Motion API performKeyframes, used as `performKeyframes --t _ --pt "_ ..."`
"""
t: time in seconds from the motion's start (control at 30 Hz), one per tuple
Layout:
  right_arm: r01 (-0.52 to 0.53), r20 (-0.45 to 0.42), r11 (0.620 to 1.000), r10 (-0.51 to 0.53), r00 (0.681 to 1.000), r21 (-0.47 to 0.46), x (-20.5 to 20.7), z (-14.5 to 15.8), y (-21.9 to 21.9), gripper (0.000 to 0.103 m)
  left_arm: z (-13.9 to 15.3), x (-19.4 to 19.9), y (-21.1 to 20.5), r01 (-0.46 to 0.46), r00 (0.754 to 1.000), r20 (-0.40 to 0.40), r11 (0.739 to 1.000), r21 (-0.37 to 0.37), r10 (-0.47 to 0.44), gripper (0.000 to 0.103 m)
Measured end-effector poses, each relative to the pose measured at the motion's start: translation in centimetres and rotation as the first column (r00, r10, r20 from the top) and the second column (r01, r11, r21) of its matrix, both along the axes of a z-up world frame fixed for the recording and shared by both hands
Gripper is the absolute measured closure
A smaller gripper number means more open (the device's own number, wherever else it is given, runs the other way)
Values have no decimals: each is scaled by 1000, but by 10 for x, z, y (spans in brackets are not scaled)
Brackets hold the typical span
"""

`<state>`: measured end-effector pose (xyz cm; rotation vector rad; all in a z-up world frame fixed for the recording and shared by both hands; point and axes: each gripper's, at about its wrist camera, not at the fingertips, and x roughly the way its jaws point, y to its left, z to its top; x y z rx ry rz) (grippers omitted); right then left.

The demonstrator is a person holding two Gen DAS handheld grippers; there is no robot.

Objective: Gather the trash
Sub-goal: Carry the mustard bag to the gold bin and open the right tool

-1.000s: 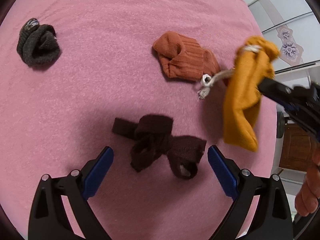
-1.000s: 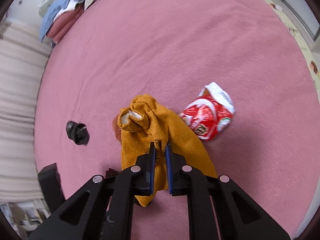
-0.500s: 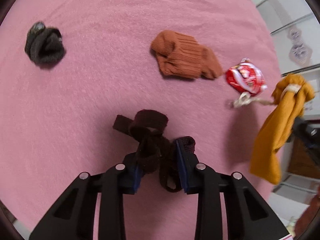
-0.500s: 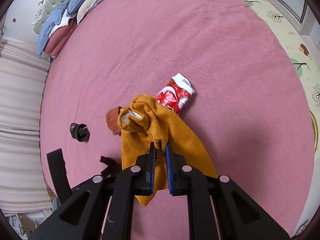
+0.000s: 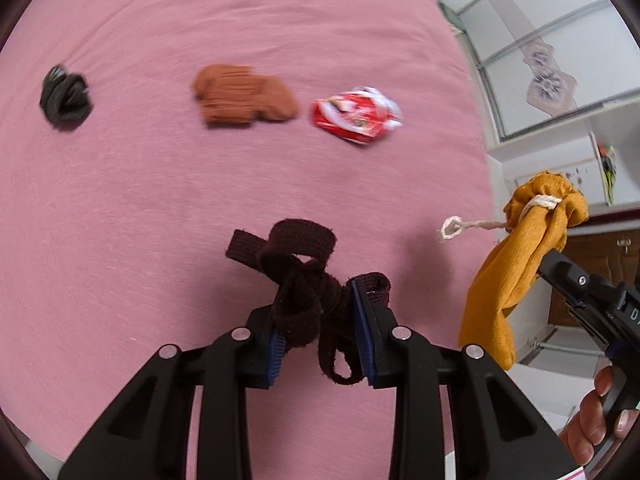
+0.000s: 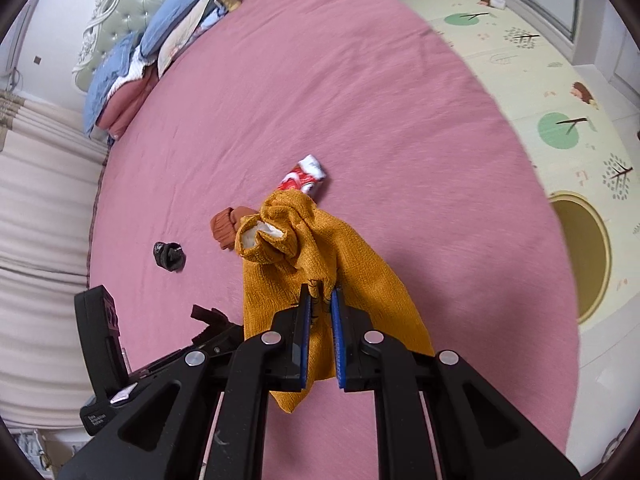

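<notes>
My left gripper (image 5: 320, 316) is shut on a dark brown sock (image 5: 298, 276) and holds it just above the pink bed (image 5: 160, 200). My right gripper (image 6: 320, 300) is shut on a mustard-yellow drawstring bag (image 6: 320, 264), which hangs off the bed's right side in the left wrist view (image 5: 516, 264). A crumpled red and white wrapper (image 5: 356, 114) lies on the bed beyond the left gripper; the bag partly hides it in the right wrist view (image 6: 304, 174).
An orange-brown sock (image 5: 244, 98) and a dark grey balled sock (image 5: 64, 96) lie on the bed. Pillows and folded bedding (image 6: 160, 52) sit at the headboard. A patterned play mat (image 6: 560, 100) covers the floor right of the bed.
My left gripper closed on the dark brown sock and lifted it off the bed. My right gripper carried the yellow bag up and to the right, uncovering the wrapper.
</notes>
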<state>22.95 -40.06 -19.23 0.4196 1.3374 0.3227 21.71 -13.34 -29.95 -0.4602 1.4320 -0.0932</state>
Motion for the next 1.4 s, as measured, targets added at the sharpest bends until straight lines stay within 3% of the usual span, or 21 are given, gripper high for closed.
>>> performKeyframes --t 0.23,0.53,0.8,1.13,1.17,1.23,1.27,1.3,1.4 --pt "83 16 996 -83 996 -16 -28 16 -70 93 26 -6 -64 102 995 21 994 -27 -102 73" --pt "224 5 972 -224 975 -66 -60 16 -182 93 33 0 -184 287 958 29 957 -39 -286 72" --pt "342 -15 934 -345 938 -108 -82 0 -270 93 28 -3 -289 467 884 31 883 -34 -466 72" --pt "440 -9 891 -443 896 -115 -76 -7 -338 91 19 10 -378 586 810 50 808 -62 -584 71" --pt "448 -4 886 -452 892 -121 -74 -7 -343 86 21 12 -385 592 806 57 803 -71 -589 67" --pt "462 -10 879 -466 885 -122 -69 -7 -354 84 24 18 -394 597 802 71 800 -60 -593 42" --pt "469 -10 876 -473 881 -116 -67 -6 -359 77 26 22 -397 596 803 75 802 -53 -592 13" --pt "480 -5 870 -484 875 -114 -66 -5 -365 70 29 25 -400 590 806 94 806 -49 -584 11" --pt "497 12 859 -499 866 -126 -60 0 -374 69 32 30 -406 605 794 97 795 -45 -600 11"
